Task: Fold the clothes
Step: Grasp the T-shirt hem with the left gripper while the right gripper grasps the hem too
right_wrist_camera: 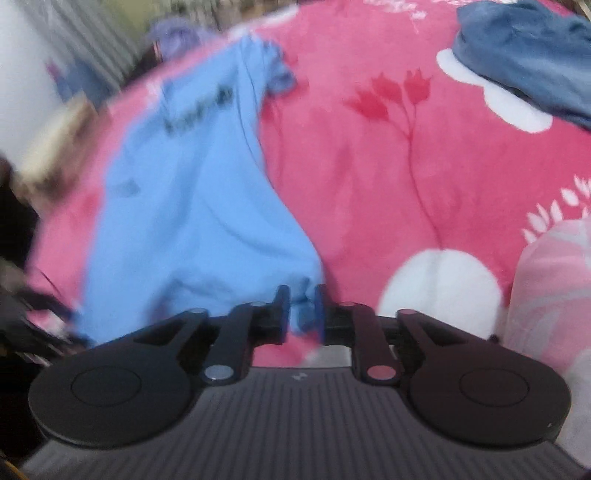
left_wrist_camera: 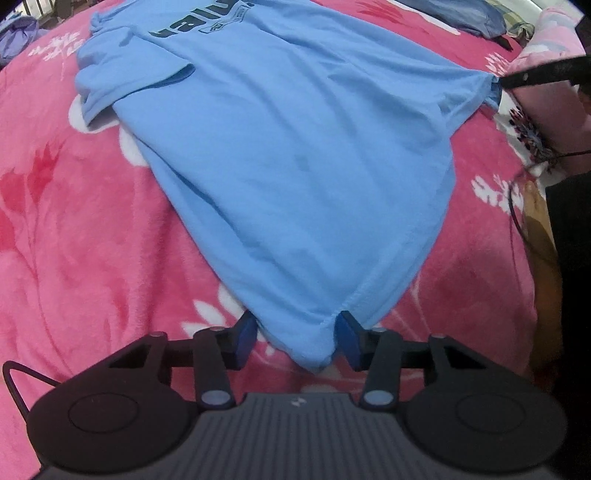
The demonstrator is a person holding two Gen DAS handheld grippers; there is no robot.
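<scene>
soft, light sky-blue cotton t-shirt (left_wrist_camera: 288, 147) on the pink floral fleece blanket (left_wrist_camera: 92, 240): left gripper (left_wrist_camera: 295, 339) spread around its hem corner, right gripper (right_wrist_camera: 301, 314) pinching another corner

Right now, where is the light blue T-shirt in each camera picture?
Left wrist view: the light blue T-shirt fills the middle, spread on the pink floral blanket, its near corner between the left hand-held gripper's fingers.
Right wrist view: it lies left of centre, blurred, a corner pinched in the right hand-held gripper.
Shared landmark: the shirt's dark chest lettering.
</scene>
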